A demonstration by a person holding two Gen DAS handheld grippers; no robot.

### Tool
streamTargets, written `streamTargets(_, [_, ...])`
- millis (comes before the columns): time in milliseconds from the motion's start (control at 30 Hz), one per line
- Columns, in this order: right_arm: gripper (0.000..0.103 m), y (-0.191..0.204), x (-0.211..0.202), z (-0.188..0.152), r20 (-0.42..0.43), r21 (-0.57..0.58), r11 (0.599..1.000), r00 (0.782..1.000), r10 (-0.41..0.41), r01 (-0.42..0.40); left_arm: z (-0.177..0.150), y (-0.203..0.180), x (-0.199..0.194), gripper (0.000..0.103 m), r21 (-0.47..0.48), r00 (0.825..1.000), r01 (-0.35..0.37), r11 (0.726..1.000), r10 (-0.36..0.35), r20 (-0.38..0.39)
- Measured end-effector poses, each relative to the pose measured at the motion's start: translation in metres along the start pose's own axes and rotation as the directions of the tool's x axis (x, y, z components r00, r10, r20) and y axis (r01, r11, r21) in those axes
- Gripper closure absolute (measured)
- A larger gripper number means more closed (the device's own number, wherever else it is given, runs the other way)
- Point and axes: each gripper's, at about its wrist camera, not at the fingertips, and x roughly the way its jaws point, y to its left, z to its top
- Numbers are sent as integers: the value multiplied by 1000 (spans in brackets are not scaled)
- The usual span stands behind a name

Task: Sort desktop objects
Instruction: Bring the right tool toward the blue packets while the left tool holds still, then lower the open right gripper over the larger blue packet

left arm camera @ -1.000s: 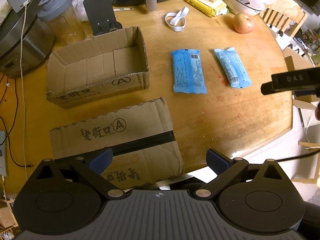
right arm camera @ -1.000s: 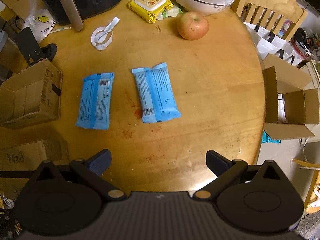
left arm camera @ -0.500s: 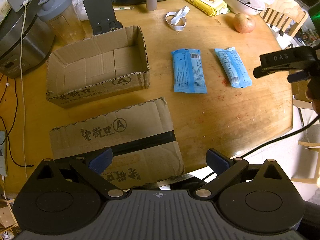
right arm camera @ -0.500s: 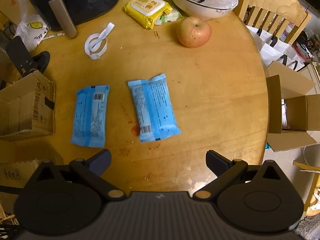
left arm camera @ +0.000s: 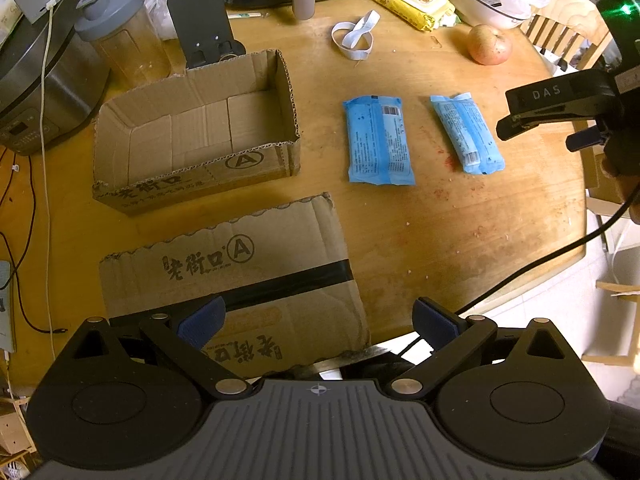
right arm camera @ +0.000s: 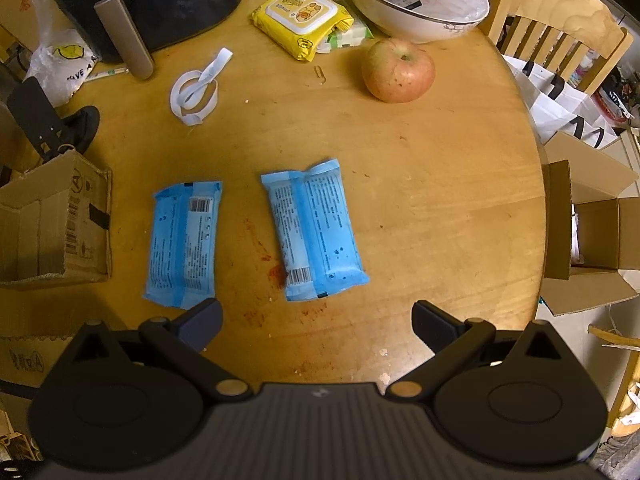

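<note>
Your right gripper [right arm camera: 316, 316] is hanging with its jaws spread wide and holding nothing, just above the near end of the two flat blue plastic packets. Over the last second it has been coming closer and lower toward them: they are looking bigger in its view now, and in the left view the gripper has been moving in from the right edge of the bench toward the packets. Your left gripper [left arm camera: 318, 316] is also released and empty, and it has been staying in the same place above the flattened brown cardboard sheet [left arm camera: 240, 264].

The right blue packet [right arm camera: 314, 232] is lying almost between the right fingers, a little tilted, with its barcode end near you. The left blue packet [right arm camera: 184, 240] is lying just beside it, apart, not touching. Both are lying flat on the round wooden bench [right arm camera: 440, 200]. The open brown cardboard box [left arm camera: 196, 128] to their left is showing an empty bottom.

In my judgement this approach means the right packet is the one you are aiming for, and the box is the likely place for it.
</note>
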Motion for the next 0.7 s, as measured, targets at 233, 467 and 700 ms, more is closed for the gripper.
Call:
streamTargets(233, [0,2,3,6,-5,-6,1000,1000,1,-1,-1,2,0,0,-3,1000,-3,1000,3,-1])
streamTargets(467, [0,4,7,16,-8,-4,1000,1000,-2,2,-3,3,1,0,-4,1000,-4,1000,4,-3])
streamTargets(700, [0,6,12,25,-11,-9,1000,1000,-6,6,-2,4,1,0,-1,1000,-7,1000,7,-5])
